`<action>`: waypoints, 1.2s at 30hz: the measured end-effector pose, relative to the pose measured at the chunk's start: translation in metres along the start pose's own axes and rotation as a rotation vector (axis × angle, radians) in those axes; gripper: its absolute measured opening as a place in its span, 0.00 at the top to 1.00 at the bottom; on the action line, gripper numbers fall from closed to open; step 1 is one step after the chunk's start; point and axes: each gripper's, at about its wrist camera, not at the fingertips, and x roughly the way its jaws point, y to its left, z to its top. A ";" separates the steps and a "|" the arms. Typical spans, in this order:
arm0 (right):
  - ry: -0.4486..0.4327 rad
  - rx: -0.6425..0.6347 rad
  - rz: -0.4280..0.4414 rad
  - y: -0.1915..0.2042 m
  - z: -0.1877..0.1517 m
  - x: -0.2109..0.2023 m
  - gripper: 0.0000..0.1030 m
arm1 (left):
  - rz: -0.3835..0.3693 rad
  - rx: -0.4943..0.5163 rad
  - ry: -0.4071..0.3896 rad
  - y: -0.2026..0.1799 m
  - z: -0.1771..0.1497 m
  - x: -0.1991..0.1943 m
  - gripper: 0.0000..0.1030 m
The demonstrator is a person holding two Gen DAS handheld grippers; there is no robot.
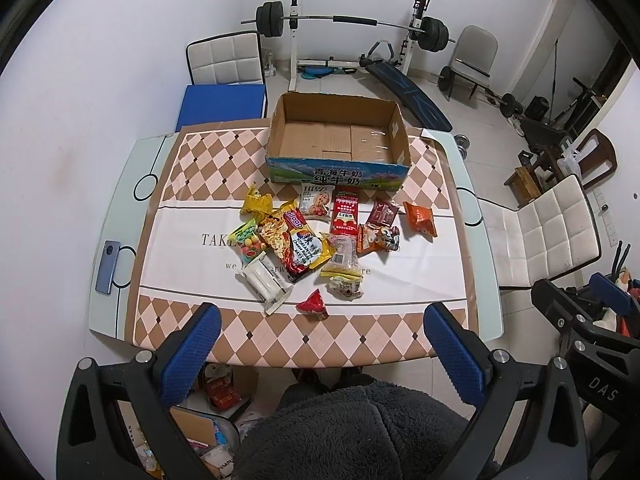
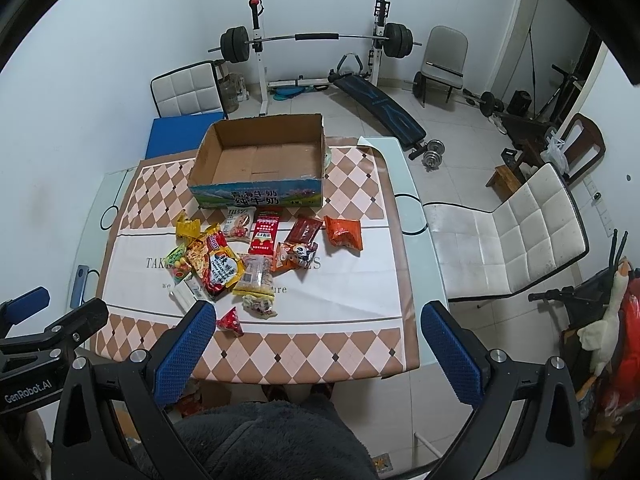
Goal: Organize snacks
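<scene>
Showing phone [image 1: 109, 267] flat only left view.

The cloth [image 1: 224, 332] has brown and pink diamonds around a white middle. The box [image 1: 338, 174] is brown card with a blue-green printed front, and the gripper pads [image 2: 184, 354] are blue, dotted.

Left tool [image 1: 322, 344] and right tool [image 2: 318, 344] both gape wide — apparently level, side by side
</scene>
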 end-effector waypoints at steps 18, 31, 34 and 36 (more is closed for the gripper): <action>-0.006 -0.001 -0.002 0.002 0.003 -0.003 0.00 | -0.001 0.002 -0.011 -0.007 0.009 -0.003 0.00; -0.015 0.000 -0.002 0.003 0.011 -0.011 0.00 | -0.004 0.003 -0.018 -0.009 0.015 -0.011 0.00; -0.017 -0.002 -0.001 0.003 0.011 -0.010 0.00 | -0.005 0.004 -0.019 -0.009 0.014 -0.011 0.00; -0.017 -0.003 -0.001 0.002 0.014 -0.015 0.00 | -0.005 0.005 -0.021 -0.007 0.015 -0.012 0.00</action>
